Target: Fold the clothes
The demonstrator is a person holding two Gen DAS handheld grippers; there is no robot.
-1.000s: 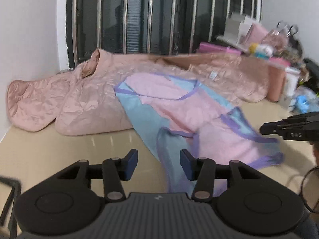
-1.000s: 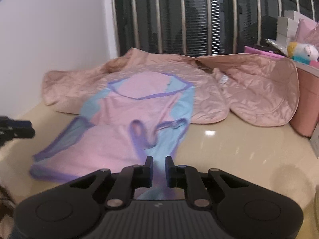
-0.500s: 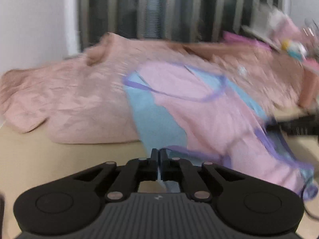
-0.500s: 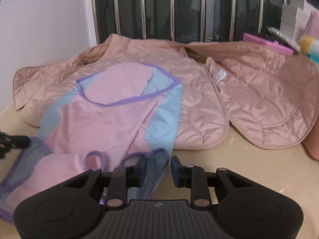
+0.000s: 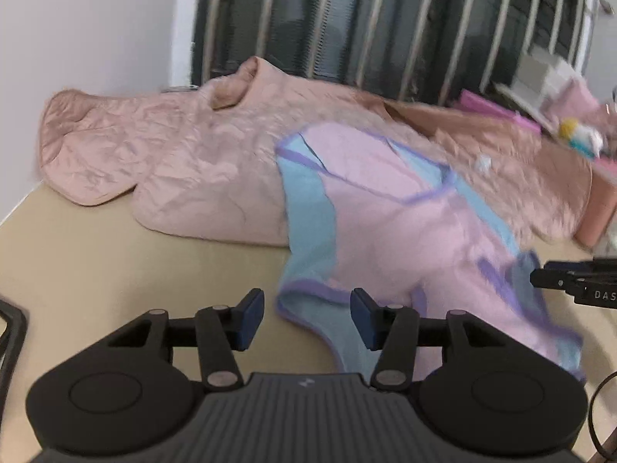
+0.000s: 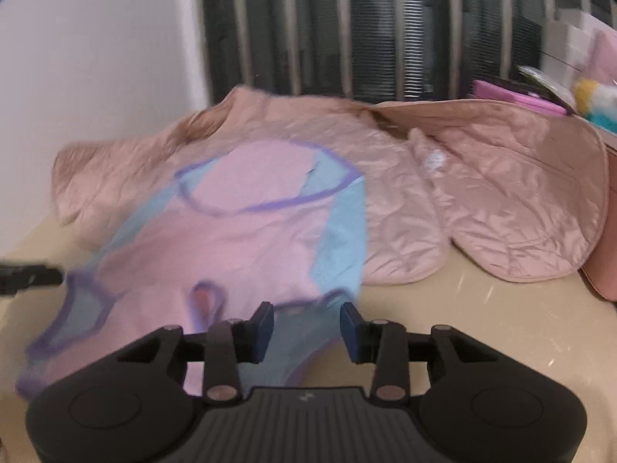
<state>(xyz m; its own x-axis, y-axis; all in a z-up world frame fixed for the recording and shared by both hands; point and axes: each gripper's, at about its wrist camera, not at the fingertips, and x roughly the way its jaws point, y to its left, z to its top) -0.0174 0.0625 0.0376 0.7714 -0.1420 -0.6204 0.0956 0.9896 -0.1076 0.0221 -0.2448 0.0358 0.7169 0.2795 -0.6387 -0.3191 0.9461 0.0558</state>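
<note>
A pink and light-blue top with purple trim [image 5: 389, 227] lies spread on the beige table, its upper part resting on a pink quilted jacket [image 5: 185, 166]. My left gripper [image 5: 307, 318] is open, its jaws on either side of the top's near blue sleeve edge. My right gripper [image 6: 307, 330] is open over the top's [image 6: 246, 239] other blue sleeve. The right gripper's tip shows in the left wrist view [image 5: 570, 283]; the left gripper's tip shows in the right wrist view [image 6: 27, 279]. Neither gripper holds cloth.
The quilted jacket [image 6: 482, 200] spreads across the back of the table [image 5: 96, 262] below a barred window [image 5: 385, 27]. A pink container [image 6: 605, 254] and boxes with a toy [image 5: 578, 135] stand at the right. A white wall [image 5: 88, 27] is at the left.
The left gripper was shut on the sleeve half a second ago and has opened, letting it go. The right gripper has opened wider. The top now lies flatter.
</note>
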